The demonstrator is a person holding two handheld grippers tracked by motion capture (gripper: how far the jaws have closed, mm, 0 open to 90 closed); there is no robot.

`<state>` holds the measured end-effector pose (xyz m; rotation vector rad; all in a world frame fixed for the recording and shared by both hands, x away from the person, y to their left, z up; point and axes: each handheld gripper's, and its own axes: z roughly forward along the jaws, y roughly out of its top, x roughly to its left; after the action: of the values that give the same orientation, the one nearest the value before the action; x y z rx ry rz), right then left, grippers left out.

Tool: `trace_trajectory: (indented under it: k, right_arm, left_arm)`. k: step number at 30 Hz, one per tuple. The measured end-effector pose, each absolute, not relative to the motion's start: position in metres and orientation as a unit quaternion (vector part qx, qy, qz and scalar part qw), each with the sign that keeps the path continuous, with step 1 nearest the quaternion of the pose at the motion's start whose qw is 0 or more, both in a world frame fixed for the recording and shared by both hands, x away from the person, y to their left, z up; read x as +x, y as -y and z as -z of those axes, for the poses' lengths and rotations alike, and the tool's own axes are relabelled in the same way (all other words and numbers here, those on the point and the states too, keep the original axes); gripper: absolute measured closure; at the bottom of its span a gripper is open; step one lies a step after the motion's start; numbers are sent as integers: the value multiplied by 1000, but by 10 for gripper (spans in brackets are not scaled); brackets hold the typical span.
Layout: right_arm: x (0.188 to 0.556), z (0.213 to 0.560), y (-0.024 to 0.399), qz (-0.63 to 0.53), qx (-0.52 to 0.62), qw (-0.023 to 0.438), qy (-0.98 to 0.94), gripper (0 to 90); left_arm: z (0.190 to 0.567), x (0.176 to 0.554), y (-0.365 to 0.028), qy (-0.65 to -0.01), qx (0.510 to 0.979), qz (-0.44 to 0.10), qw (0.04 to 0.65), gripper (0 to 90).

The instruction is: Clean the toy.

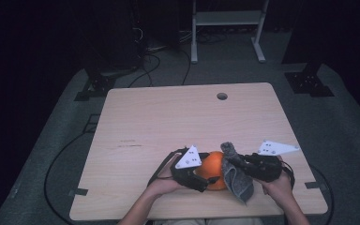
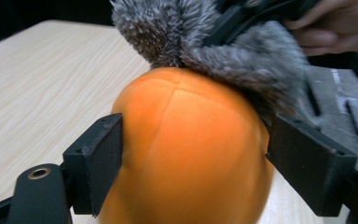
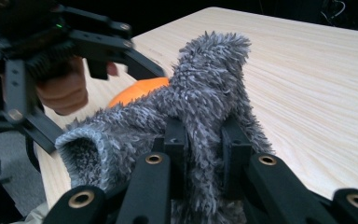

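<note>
An orange round fruit-like object (image 1: 213,169) (image 2: 186,116) sits near the table's front edge. My left gripper (image 1: 205,174) (image 2: 193,154) has one jaw on each side of it. The left pad lies at its skin and the right pad stands just off it, so the jaws are open. My right gripper (image 1: 238,162) (image 3: 204,140) is shut on a grey fuzzy cloth (image 1: 240,182) (image 3: 209,79). The cloth (image 2: 242,51) drapes over the top and right side of the orange object (image 3: 140,91), which is mostly hidden behind it in the right gripper view.
The light wooden table (image 1: 178,122) has a round cable hole (image 1: 221,96) near its far edge. Beyond it stand a white frame (image 1: 227,18) and black stands, with cables on the grey floor. The person's hands come in at the front edge.
</note>
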<state>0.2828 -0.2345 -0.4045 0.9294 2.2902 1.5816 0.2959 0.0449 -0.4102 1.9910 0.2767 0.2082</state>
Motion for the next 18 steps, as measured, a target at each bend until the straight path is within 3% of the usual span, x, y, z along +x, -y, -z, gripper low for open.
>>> trace_trajectory:
  k: [3, 6, 9, 13, 18]
  right_arm:
    - [286, 408, 239, -543, 323, 94, -770, 756]
    - [286, 408, 239, -542, 321, 93, -771, 757]
    - [279, 393, 238, -524, 304, 104, -789, 764]
    - [261, 371, 222, -527, 245, 125, -804, 764]
    - [266, 377, 219, -497, 240, 157, -819, 762]
  left_arm:
    - [419, 306, -49, -119, 850, -80, 506, 126]
    - [426, 305, -46, -114, 852, -89, 504, 136]
    - [423, 300, -38, -123, 847, -110, 505, 283]
    - [425, 292, -24, -131, 843, -112, 510, 316]
    - [426, 286, -20, -119, 846, -113, 507, 324]
